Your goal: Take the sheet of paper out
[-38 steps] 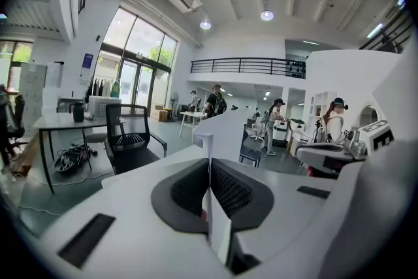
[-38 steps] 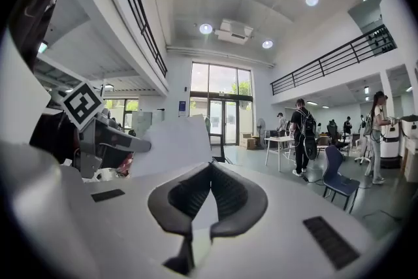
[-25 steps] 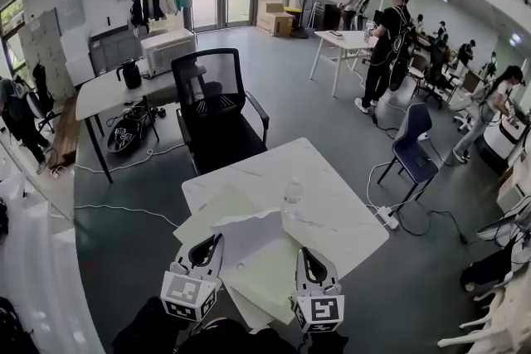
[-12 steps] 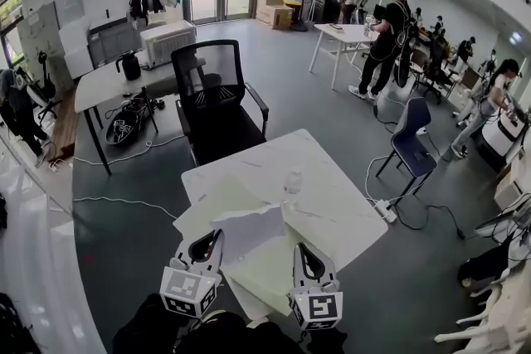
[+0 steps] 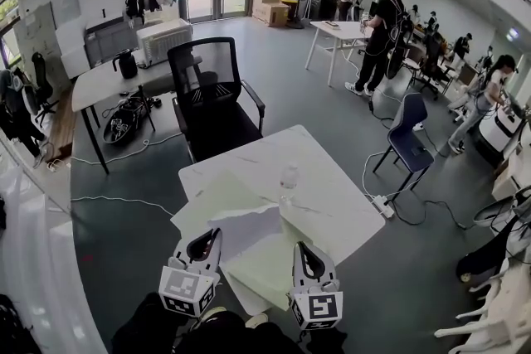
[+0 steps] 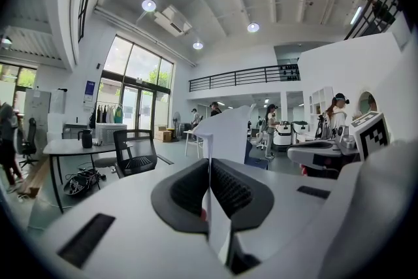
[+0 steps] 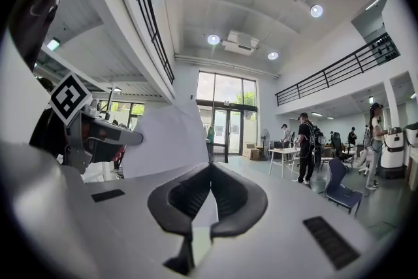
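Note:
A white sheet of paper lies partly drawn out over a pale yellow-green folder on the white marble table. My left gripper is shut on the sheet's near left edge. In the left gripper view the sheet stands up between the closed pads of that left gripper. My right gripper is shut on the folder's near edge, and in the right gripper view a pale strip of folder shows in the closed jaws of the right gripper. The white sheet rises at that view's left.
A clear plastic bottle stands on the table just beyond the sheet. A black office chair sits at the table's far side. Cables run over the floor at left, and a power strip lies at right. Several people stand far back.
Both grippers, the sheet and the folder hold the same places. Only the head view has drifted slightly, and the people at the back have shifted.

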The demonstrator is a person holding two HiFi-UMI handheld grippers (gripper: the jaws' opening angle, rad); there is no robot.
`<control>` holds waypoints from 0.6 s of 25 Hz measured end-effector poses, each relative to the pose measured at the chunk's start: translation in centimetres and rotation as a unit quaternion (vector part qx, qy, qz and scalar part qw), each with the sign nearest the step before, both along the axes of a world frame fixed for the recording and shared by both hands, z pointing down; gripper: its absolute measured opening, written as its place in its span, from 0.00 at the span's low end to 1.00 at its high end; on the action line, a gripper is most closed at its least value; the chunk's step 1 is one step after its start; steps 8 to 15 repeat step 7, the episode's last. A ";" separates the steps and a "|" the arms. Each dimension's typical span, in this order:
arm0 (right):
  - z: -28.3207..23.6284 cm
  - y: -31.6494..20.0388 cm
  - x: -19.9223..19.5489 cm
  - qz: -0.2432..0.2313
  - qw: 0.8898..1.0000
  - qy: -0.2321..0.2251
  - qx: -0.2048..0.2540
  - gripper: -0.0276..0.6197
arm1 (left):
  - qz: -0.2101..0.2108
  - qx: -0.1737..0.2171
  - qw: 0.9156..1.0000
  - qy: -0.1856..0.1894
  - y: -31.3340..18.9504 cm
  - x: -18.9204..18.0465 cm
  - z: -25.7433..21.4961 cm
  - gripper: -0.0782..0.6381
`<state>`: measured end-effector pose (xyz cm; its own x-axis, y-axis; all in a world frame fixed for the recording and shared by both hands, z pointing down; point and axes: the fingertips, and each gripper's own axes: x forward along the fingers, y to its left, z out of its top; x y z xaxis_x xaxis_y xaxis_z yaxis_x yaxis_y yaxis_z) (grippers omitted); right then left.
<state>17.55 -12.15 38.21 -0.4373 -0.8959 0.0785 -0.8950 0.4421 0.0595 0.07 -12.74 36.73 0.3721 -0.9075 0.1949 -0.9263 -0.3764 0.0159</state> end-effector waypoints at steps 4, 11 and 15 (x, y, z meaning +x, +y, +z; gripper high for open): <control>0.4 0.4 -0.1 0.002 1.000 0.000 -0.002 0.07 | 0.002 -0.002 1.000 0.000 0.3 0.0 0.4 0.15; 0.8 0.8 0.0 0.003 1.000 -0.002 -0.001 0.07 | 0.003 -0.002 1.000 0.000 0.6 0.2 1.0 0.15; 0.8 0.8 0.0 0.003 1.000 -0.002 -0.001 0.07 | 0.003 -0.002 1.000 0.000 0.6 0.2 1.0 0.15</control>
